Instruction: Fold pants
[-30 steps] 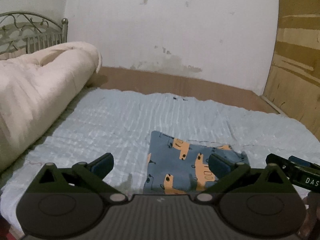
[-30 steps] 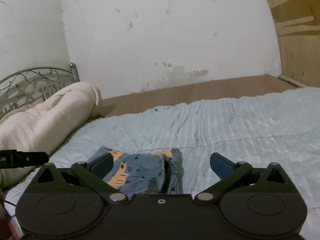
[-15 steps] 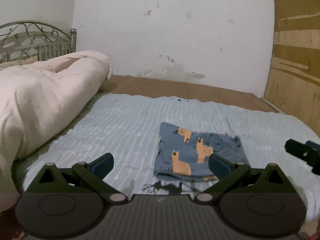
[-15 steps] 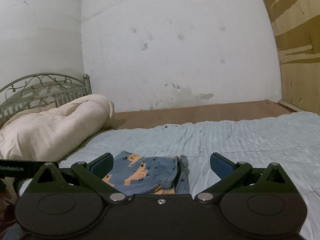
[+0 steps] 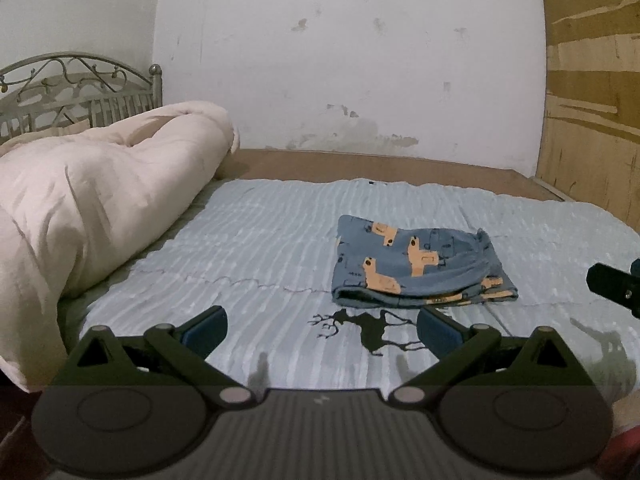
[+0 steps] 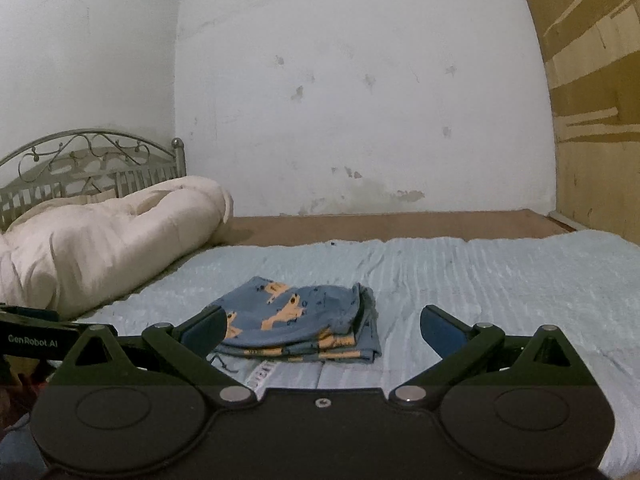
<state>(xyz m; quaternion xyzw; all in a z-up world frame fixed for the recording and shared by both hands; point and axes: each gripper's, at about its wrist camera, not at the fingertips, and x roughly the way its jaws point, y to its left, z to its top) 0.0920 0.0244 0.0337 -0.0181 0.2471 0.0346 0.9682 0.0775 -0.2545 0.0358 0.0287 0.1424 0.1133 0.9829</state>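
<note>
The blue pants with orange prints lie folded into a small stack on the light blue bedsheet. In the right wrist view the pants sit just ahead of the left finger. My left gripper hovers open short of the stack, nothing between its fingers. My right gripper is also open and empty, held back from the stack. The tip of the right gripper shows at the right edge of the left wrist view. The left gripper's body appears at the left edge of the right wrist view.
A rolled cream duvet lies along the left side of the bed, before a metal headboard. A bare brown mattress strip runs along the white wall. A wooden board stands at the right. A black deer print marks the sheet.
Both grippers have pulled back and away from the folded pants, which now lie farther ahead in both views. The pants have stayed in place on the sheet.
</note>
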